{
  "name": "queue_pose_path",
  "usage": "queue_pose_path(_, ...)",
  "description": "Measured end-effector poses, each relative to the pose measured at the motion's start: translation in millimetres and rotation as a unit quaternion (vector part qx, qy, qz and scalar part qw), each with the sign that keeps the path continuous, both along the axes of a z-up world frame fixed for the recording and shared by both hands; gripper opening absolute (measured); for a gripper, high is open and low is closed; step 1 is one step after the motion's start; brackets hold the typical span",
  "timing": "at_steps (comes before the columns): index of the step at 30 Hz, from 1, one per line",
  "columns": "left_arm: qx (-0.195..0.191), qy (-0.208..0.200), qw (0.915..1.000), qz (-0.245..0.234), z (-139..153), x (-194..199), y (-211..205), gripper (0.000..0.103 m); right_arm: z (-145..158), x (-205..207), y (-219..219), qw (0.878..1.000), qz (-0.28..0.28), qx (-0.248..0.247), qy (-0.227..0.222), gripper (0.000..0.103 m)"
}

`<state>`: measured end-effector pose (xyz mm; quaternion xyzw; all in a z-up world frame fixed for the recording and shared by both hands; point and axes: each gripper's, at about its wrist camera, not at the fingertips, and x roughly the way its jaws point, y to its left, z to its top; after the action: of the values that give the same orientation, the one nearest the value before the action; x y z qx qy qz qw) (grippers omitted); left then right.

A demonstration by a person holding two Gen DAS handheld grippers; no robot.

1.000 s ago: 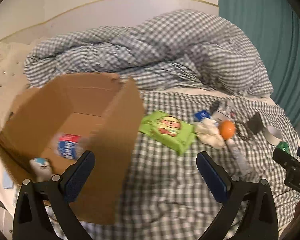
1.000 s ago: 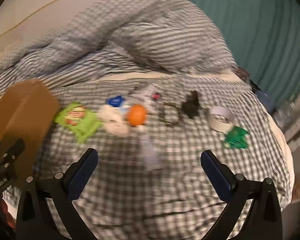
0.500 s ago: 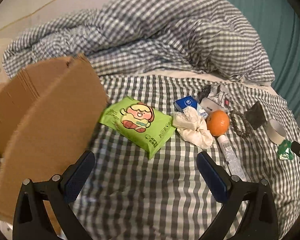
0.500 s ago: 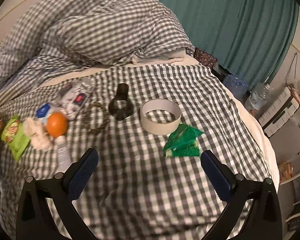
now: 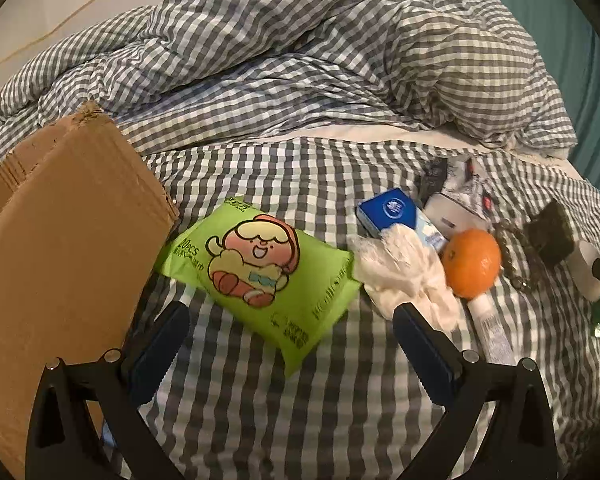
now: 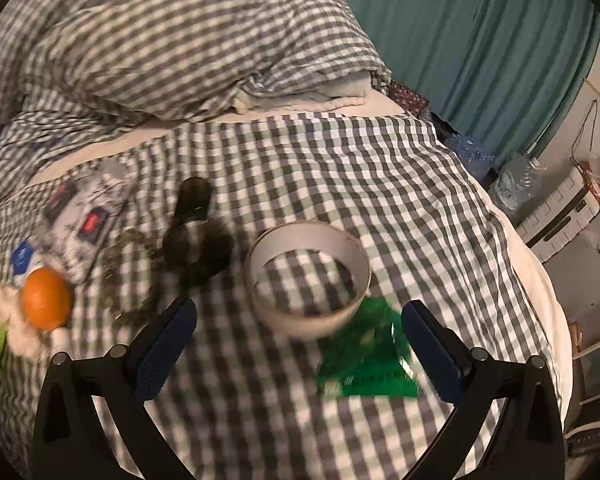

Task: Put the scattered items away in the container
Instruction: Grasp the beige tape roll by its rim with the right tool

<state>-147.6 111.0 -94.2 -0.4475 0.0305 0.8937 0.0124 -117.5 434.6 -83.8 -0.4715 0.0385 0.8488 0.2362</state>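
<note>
My left gripper [image 5: 290, 330] is open and empty, low over the checked bedsheet, with a lime-green wipes pack [image 5: 260, 276] between its fingers just ahead. The cardboard box [image 5: 60, 264] stands at its left. Crumpled white tissue [image 5: 408, 276], a blue carton [image 5: 388, 210], an orange [image 5: 474, 262] and a white tube [image 5: 492, 330] lie to the right. My right gripper [image 6: 300, 334] is open and empty, close over a white tape roll [image 6: 308, 280] and a green packet [image 6: 368, 360]. A black object [image 6: 198, 240] and the orange [image 6: 46, 298] lie left of them.
A rumpled checked duvet [image 5: 300, 60] is piled at the back of the bed. A bead bracelet [image 6: 128, 276] and a patterned pouch [image 6: 84, 220] lie among the items. The bed's right edge [image 6: 540, 280] drops toward bottles and white drawers by a teal curtain.
My left gripper has swung right from over the box and closed in on the green pack. My right gripper has moved right and forward, down toward the tape roll and green packet.
</note>
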Motion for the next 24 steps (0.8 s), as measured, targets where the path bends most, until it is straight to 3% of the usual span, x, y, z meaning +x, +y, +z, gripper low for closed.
queue_pose_path(11, -0.004, -0.015, 0.9998, 0.007, -21.0, -12.9, -4.4, 0.103, -47.0, -38.5, 34.1, 0.998, -0.033, -0.019, -0.056, 0.103)
queue_pose_path(13, -0.002, -0.017, 0.9998, 0.006, -23.6, -14.2, -6.1, 0.103, -50.3, -38.7, 32.9, 0.998, -0.026, -0.021, -0.051, 0.099)
queue_pose_path(14, -0.002, -0.018, 0.9998, 0.008, -24.9, -14.9, -7.1, 0.103, -48.9, -36.7, 31.6, 0.999, -0.021, -0.029, -0.041, 0.083)
queue_pose_path(24, 0.005, -0.047, 0.9989, -0.002, -42.6, -21.4, -8.2, 0.103, -29.0, -18.9, 14.9, 1.0, 0.002, -0.027, 0.004, 0.083)
